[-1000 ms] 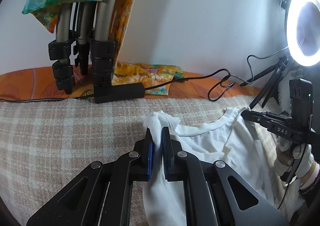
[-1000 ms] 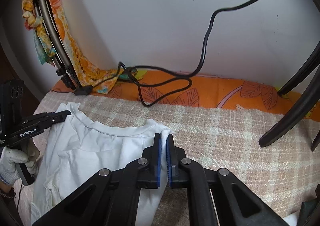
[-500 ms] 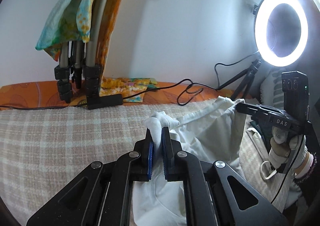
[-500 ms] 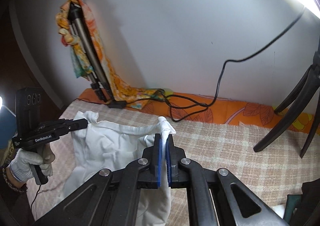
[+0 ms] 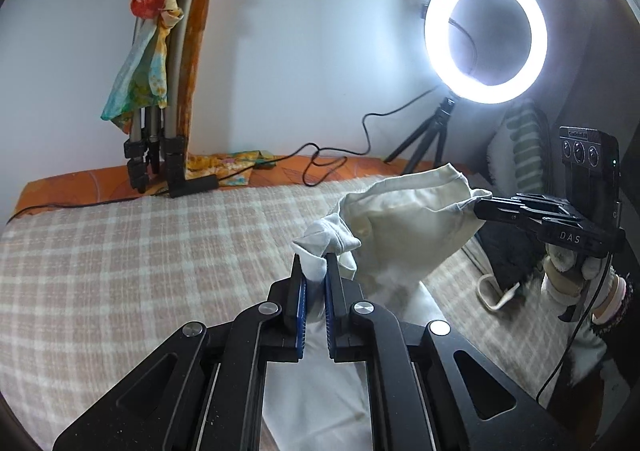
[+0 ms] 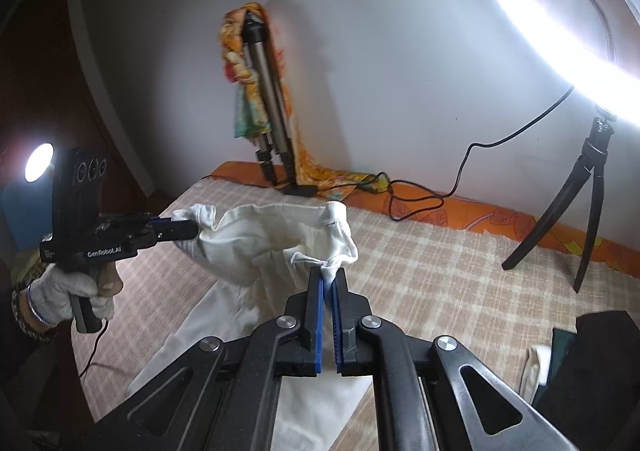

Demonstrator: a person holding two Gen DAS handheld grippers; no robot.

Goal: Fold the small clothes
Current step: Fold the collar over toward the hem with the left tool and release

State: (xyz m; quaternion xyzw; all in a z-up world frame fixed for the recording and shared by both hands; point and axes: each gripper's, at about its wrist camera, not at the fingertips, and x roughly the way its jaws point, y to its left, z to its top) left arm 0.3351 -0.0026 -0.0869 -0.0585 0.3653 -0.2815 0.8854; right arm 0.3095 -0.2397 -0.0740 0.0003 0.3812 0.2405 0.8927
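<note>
Shirt (image 5: 404,227) between both clamped tools

White garment (image 5: 404,227), thin cotton-like fabric, ribbed hem along one edge. Raised above the checked bed cover (image 5: 140,251), stretched between two pinched corners: one bunched corner clamped at near centre, the other at the far right in the left wrist view. Upper edge taut between the two pinch points, sagging into a pouch below. Lower portion hanging down and trailing onto the cover at the near side. Creased and unfolded throughout.
</note>
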